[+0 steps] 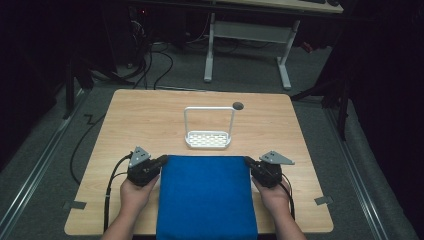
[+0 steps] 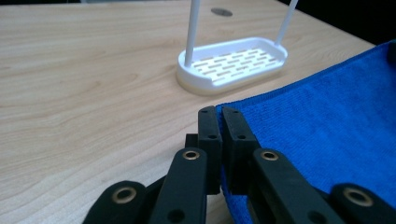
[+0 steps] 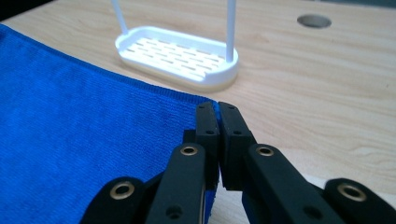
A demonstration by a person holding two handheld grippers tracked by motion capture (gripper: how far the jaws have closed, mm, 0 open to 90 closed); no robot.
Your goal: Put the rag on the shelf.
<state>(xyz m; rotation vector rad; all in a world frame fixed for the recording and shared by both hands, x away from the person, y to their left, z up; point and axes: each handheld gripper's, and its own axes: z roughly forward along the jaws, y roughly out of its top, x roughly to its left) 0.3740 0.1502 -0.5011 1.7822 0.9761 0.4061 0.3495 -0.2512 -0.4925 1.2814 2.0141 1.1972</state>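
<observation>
White slotted rack (image 1: 208,139) with tall hoop handle stands just beyond blue cloth (image 1: 206,200) — bare tabletop (image 1: 135,115) either side.

We count one blue cloth (image 1: 206,197) on one wooden table (image 1: 150,115). Behind the cloth stands one white rack (image 1: 208,139), with two thin upright posts joined by one bar across the top and one slotted tray at its foot. Behind the rack we see one round dark hole (image 1: 238,105) in the tabletop. Two grippers sit at the cloth's far corners, one left gripper (image 1: 162,161) and one right gripper (image 1: 248,161), each in one hand.
</observation>
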